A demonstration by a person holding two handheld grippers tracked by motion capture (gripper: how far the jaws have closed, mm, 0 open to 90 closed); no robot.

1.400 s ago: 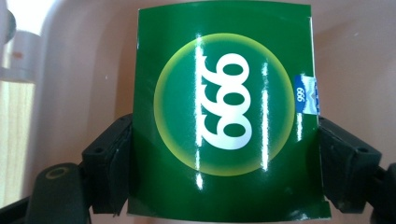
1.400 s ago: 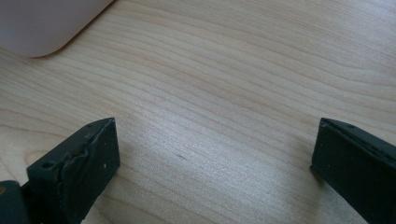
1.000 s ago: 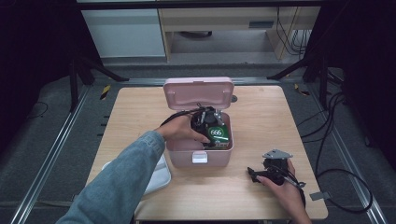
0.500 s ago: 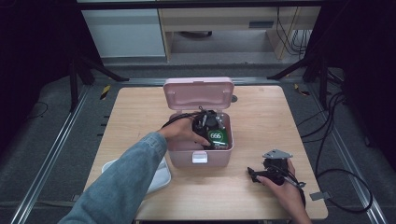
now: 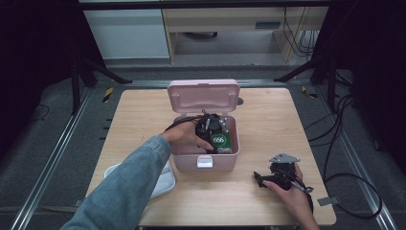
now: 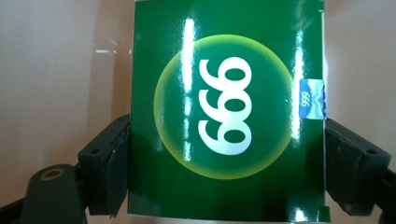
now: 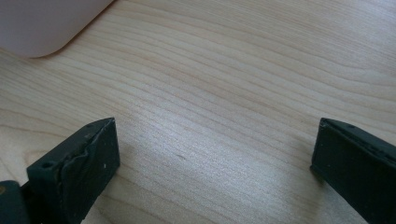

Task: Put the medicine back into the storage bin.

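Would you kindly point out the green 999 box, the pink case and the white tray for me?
green 999 box (image 6: 224, 116), left gripper view, its printed front.
pink case (image 5: 203, 96), high view, its open lid.
white tray (image 5: 163, 184), high view, its right rim.

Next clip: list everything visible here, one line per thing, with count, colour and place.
Box: one, pink, table centre, lid up.
Pack: one, green with white 999 or 666, inside the box, between the left gripper's fingers.
Tray: one, white, left of the box, partly under the sleeve.
Table: one, light wood, on a grey floor.
Cabinets: pale, beyond the table.
Cables: black, floor at right.
Left gripper: one, black, in the box, fingers on both sides of the pack.
Right gripper: one, black, open, resting on the table at right.
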